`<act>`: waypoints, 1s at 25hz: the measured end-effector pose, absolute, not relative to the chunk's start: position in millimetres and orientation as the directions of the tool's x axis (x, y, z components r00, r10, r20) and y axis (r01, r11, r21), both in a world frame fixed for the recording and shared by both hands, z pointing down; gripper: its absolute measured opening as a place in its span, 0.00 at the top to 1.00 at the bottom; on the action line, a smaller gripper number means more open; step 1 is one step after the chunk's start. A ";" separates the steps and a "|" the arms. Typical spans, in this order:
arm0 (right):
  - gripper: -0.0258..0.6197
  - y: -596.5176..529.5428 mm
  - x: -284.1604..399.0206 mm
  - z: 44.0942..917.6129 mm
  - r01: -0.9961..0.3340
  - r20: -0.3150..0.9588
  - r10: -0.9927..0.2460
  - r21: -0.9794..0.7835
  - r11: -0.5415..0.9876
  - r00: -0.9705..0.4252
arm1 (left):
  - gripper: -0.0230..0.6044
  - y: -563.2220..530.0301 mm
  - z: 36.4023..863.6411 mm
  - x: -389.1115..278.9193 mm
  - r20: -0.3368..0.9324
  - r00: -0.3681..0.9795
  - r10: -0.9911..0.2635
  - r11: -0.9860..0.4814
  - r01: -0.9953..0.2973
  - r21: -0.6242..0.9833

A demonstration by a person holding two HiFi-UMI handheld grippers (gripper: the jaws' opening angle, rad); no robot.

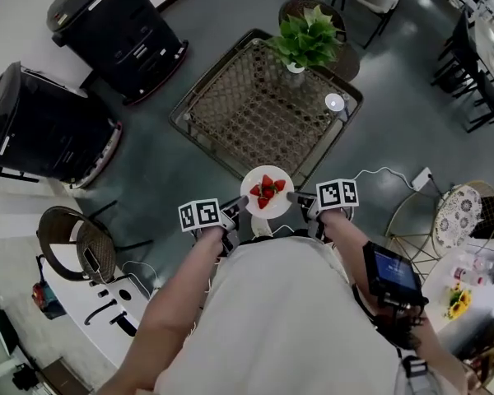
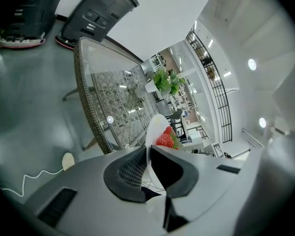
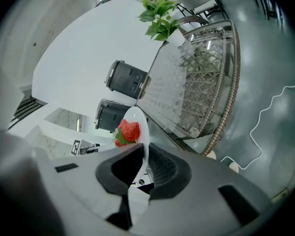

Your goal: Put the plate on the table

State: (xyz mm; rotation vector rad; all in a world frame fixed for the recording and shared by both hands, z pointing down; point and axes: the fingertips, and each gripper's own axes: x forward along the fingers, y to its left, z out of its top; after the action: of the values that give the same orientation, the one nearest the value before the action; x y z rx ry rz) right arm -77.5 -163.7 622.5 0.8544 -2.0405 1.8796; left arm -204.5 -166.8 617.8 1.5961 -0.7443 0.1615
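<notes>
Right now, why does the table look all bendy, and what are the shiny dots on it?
Left gripper view: the wide lens bows the table, and ceiling lamps glint on its glass. Right gripper view: same bending, with dark corners. Head view: one bright glare spot on the glass near the plant; the plate looks sharp.

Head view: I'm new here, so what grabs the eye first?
A white plate of red strawberries is mid-picture, gripped at opposite edges by the left gripper and the right gripper. Beyond it stands a glass-topped wicker table with a green potted plant at its far corner.
</notes>
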 end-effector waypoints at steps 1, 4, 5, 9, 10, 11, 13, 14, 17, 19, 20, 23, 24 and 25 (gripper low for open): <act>0.91 -170.4 -79.6 622.8 -0.563 0.544 -0.258 -0.826 0.000 -0.798 | 0.94 -174.3 618.2 -206.7 0.507 0.783 -0.360 0.011 -0.540 0.842; 0.91 -180.8 -85.6 622.8 -0.570 0.550 -0.270 -0.821 -0.002 -0.790 | 0.94 -185.7 621.2 -213.0 0.490 0.800 -0.347 0.008 -0.520 0.854; 0.91 -181.4 -87.8 621.9 -0.573 0.552 -0.275 -0.819 -0.002 -0.788 | 0.94 -186.1 621.1 -215.0 0.484 0.805 -0.344 0.009 -0.513 0.859; 0.91 -187.2 -94.1 617.5 -0.588 0.563 -0.277 -0.809 0.005 -0.778 | 0.94 -191.0 618.8 -221.4 0.465 0.817 -0.341 0.009 -0.491 0.871; 0.91 -190.7 -94.4 617.0 -0.592 0.567 -0.277 -0.806 0.008 -0.776 | 0.94 -194.2 618.6 -221.7 0.460 0.819 -0.342 0.008 -0.487 0.873; 0.91 -193.9 -94.1 616.9 -0.595 0.570 -0.277 -0.804 0.008 -0.773 | 0.94 -196.9 619.0 -221.4 0.457 0.821 -0.343 0.009 -0.483 0.876; 0.91 -198.1 -91.9 618.4 -0.600 0.575 -0.280 -0.800 0.005 -0.769 | 0.94 -200.6 621.1 -219.4 0.454 0.823 -0.341 0.013 -0.478 0.878; 0.91 -199.7 -90.3 619.5 -0.601 0.576 -0.281 -0.799 0.003 -0.767 | 0.94 -202.4 622.5 -217.9 0.453 0.825 -0.339 0.014 -0.477 0.879; 0.91 -204.0 -87.5 623.6 -0.598 0.574 -0.283 -0.801 -0.003 -0.768 | 0.94 -208.3 626.5 -214.7 0.457 0.825 -0.332 0.009 -0.481 0.876; 0.91 -205.5 -85.1 627.8 -0.595 0.574 -0.286 -0.804 -0.016 -0.767 | 0.94 -211.0 629.8 -212.1 0.466 0.823 -0.326 0.010 -0.490 0.872; 0.91 -206.5 -83.1 630.4 -0.593 0.574 -0.287 -0.805 -0.023 -0.767 | 0.94 -212.2 631.7 -210.1 0.471 0.821 -0.323 0.012 -0.494 0.869; 0.91 -213.8 -74.4 638.2 -0.586 0.572 -0.279 -0.810 -0.039 -0.772 | 0.94 -219.0 636.9 -201.8 0.488 0.814 -0.316 0.032 -0.505 0.863; 0.90 -218.4 -70.7 639.9 -0.583 0.570 -0.273 -0.812 -0.040 -0.775 | 0.94 -222.9 638.0 -198.3 0.492 0.812 -0.316 0.042 -0.506 0.862; 0.91 -224.1 -66.8 641.1 -0.581 0.569 -0.268 -0.813 -0.038 -0.778 | 0.94 -227.6 638.5 -194.5 0.495 0.809 -0.316 0.049 -0.508 0.860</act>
State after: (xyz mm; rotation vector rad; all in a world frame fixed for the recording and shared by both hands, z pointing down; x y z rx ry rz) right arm -66.8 -224.1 641.1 0.9079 -1.9948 1.8990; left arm -194.5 -227.6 638.5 1.5520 -0.6801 0.1641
